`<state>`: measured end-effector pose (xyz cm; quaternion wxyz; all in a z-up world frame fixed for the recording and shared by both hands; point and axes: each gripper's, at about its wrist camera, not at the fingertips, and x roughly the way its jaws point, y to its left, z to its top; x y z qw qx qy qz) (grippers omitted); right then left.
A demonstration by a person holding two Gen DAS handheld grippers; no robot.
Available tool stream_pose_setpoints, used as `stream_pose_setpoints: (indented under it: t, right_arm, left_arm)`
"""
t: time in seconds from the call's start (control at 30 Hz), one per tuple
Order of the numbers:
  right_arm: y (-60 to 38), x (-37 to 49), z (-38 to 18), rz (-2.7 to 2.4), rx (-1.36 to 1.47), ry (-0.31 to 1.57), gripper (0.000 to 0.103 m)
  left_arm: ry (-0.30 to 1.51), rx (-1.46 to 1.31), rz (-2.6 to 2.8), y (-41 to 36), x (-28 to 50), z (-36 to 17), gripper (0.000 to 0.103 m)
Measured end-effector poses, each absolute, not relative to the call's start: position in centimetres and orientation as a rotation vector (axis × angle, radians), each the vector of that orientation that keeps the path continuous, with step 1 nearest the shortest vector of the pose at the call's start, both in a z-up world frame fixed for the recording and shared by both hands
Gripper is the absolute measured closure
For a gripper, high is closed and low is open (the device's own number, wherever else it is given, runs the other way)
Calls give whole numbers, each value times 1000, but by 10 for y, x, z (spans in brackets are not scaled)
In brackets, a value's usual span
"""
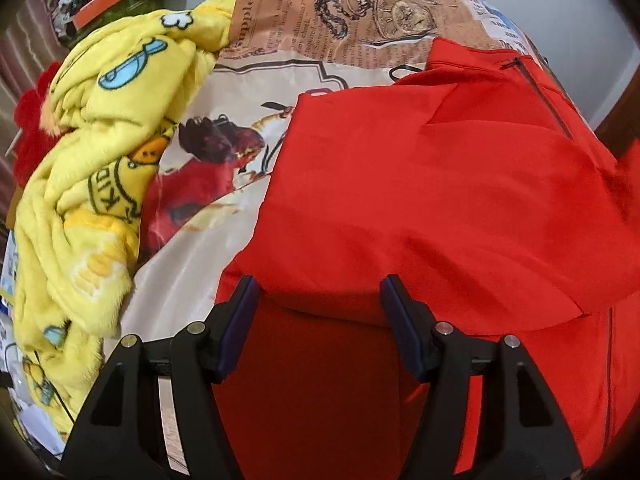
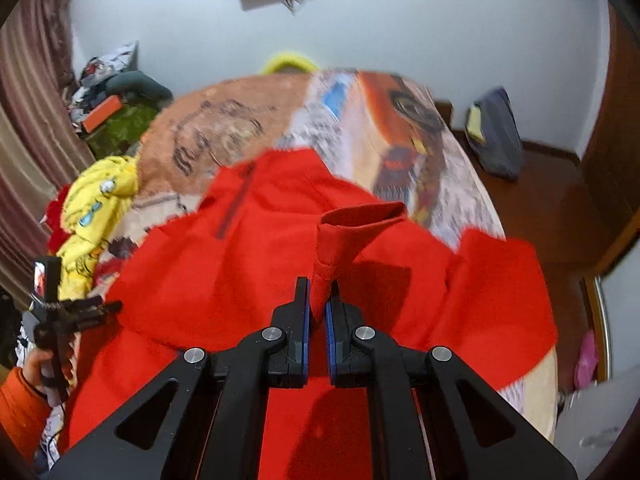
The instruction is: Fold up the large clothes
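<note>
A large red garment (image 1: 440, 200) with a dark zipper lies spread on the printed bedspread (image 1: 320, 20). My left gripper (image 1: 320, 284) hovers over the garment's near edge, jaws apart with nothing pinched between them. In the right wrist view the same red garment (image 2: 224, 280) fills the middle. My right gripper (image 2: 319, 292) is shut on its ribbed sleeve cuff (image 2: 352, 224), which stands up lifted above the body of the garment. At the left edge, a hand in an orange sleeve holds the left gripper (image 2: 108, 307) beside the garment.
A crumpled yellow fleece blanket (image 1: 100, 160) lies on the bed left of the garment. A pile of clutter (image 1: 112, 4) sits at the far left corner. A dark bag (image 2: 496, 136) leans on the wall over a wooden floor. A curtain (image 2: 24, 120) hangs left.
</note>
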<state>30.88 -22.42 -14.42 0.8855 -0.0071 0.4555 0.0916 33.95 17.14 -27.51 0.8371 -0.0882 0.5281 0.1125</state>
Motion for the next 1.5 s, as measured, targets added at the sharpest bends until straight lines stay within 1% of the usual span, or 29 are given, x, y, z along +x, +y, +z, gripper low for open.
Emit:
stream_pose_setpoints:
  t: [0.33, 0.5, 0.57, 0.6, 0.63, 0.67, 0.7, 0.73, 0.87, 1.0, 1.03, 1.13, 1.27, 1.37, 1.5]
  right_arm:
    - [-261, 287, -199, 188, 78, 1102, 97]
    - [-271, 280, -207, 207, 110, 1141, 96]
    - [-276, 279, -207, 205, 133, 1158, 92]
    - [-278, 279, -206, 199, 142, 1165, 88]
    - [-282, 278, -204, 185, 148, 1170, 80]
    - [-285, 276, -202, 165, 147, 1173, 76]
    - [-289, 273, -198, 144, 144, 1169, 69]
    - [-292, 272, -194, 133, 141, 1158, 64]
    - [-312, 264, -174, 105, 141, 1112, 56]
    - [-340, 260, -150, 58, 194, 1045, 48]
    - [-348, 259, -144, 45, 210, 1024, 45]
    - [-371, 259, -135, 2, 253, 985, 40]
    - [-395, 266, -140, -60, 323, 990, 40]
    - [-416, 273, -160, -97, 392, 1028, 40]
    - [-436, 287, -192, -123, 487, 1089, 40]
  left_arm:
    - [1117, -97, 261, 159, 339, -275, 36]
    - [1127, -93, 260, 159, 338, -273, 36]
    - [1133, -79, 259, 157, 337, -271, 36]
    - [1135, -70, 259, 155, 336, -270, 36]
    - [1137, -58, 258, 153, 336, -268, 36]
    - [1139, -46, 254, 151, 334, -266, 36]
    - [1140, -34, 248, 148, 333, -264, 36]
    - [1141, -25, 237, 144, 332, -261, 37]
    - [1123, -8, 189, 130, 329, -245, 36]
    - [1060, 18, 159, 111, 332, -217, 36]
    - [1044, 17, 147, 107, 333, -210, 34]
    - [992, 13, 108, 88, 340, -189, 29]
    - [940, 21, 52, 62, 349, -171, 20]
    - [921, 19, -1, 40, 358, -166, 17]
    - [938, 34, -47, 14, 370, -174, 17]
